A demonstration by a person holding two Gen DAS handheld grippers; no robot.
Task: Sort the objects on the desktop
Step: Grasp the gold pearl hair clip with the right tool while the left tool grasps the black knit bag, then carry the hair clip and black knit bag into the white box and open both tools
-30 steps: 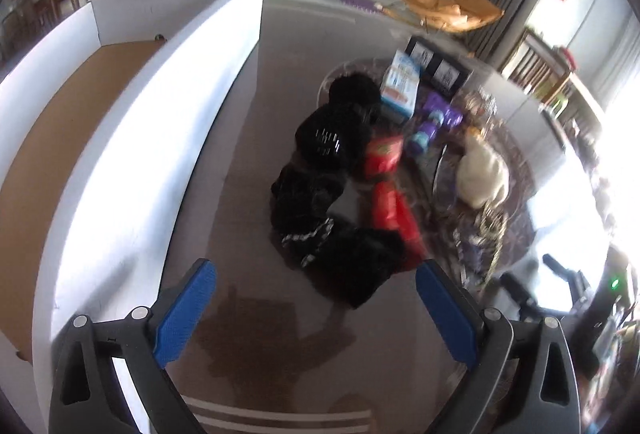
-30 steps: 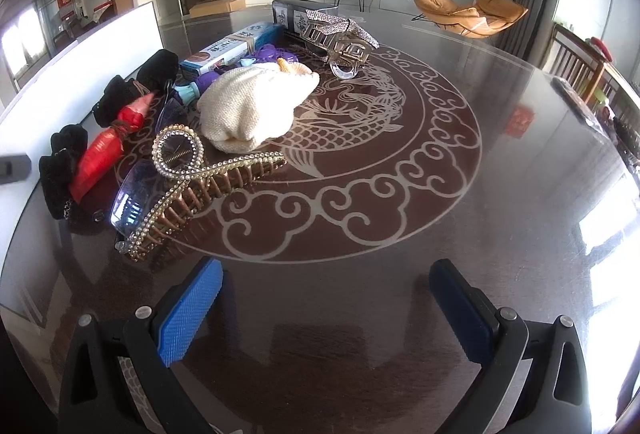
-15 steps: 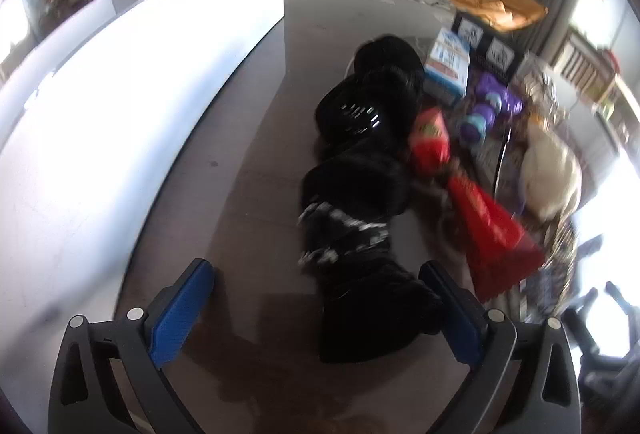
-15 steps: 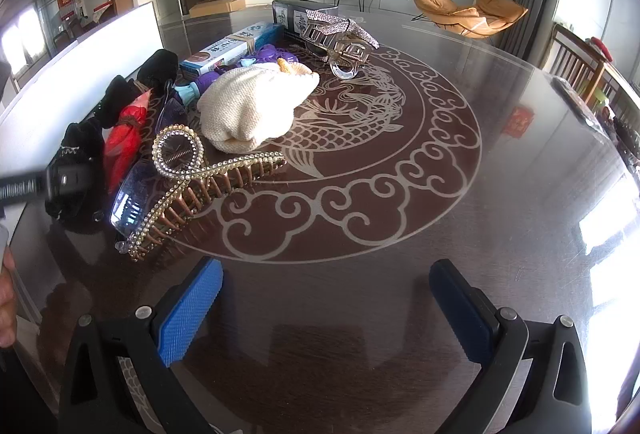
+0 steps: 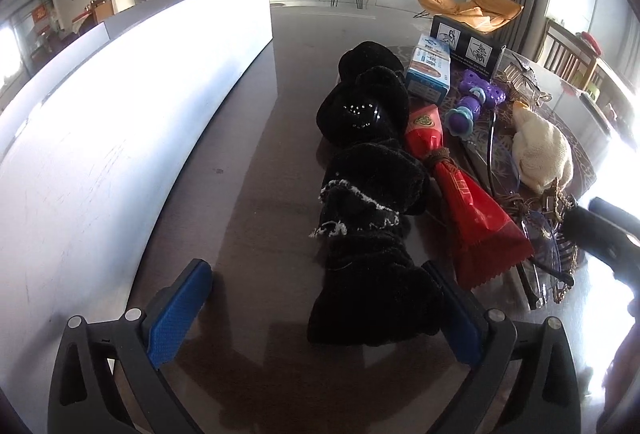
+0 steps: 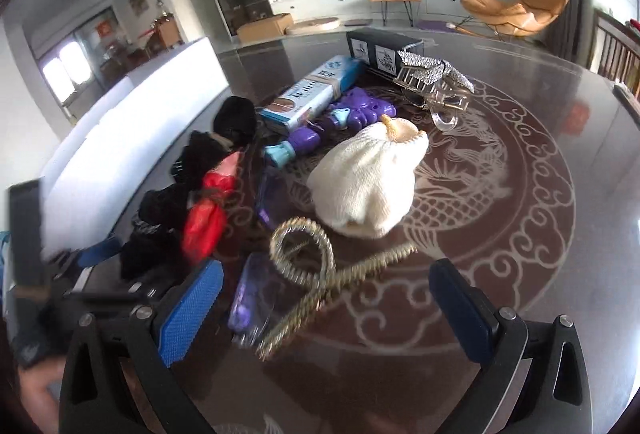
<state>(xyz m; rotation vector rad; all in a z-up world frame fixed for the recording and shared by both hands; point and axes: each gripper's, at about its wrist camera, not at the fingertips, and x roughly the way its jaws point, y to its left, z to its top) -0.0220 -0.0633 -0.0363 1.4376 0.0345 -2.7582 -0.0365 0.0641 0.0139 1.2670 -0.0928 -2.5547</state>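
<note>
A row of black fuzzy fabric items runs down the dark table; the nearest piece lies between the fingers of my left gripper, which is open. A red wrapped packet lies just right of them. My right gripper is open over a gold rhinestone hair clip and a clear purple-tinted piece. Beyond sit a cream knitted hat, a purple toy, a blue-white box and a silver hair claw.
A long white box wall stands along the table's left side. A black box with white pictures sits at the far end of the pile. The table's right half shows a pale dragon pattern. A hand shows at lower left.
My left gripper dropped and moved in along the black fabric row, which now lies between its fingers. My right gripper moved forward and left, so the gold clip now sits between its fingers.
</note>
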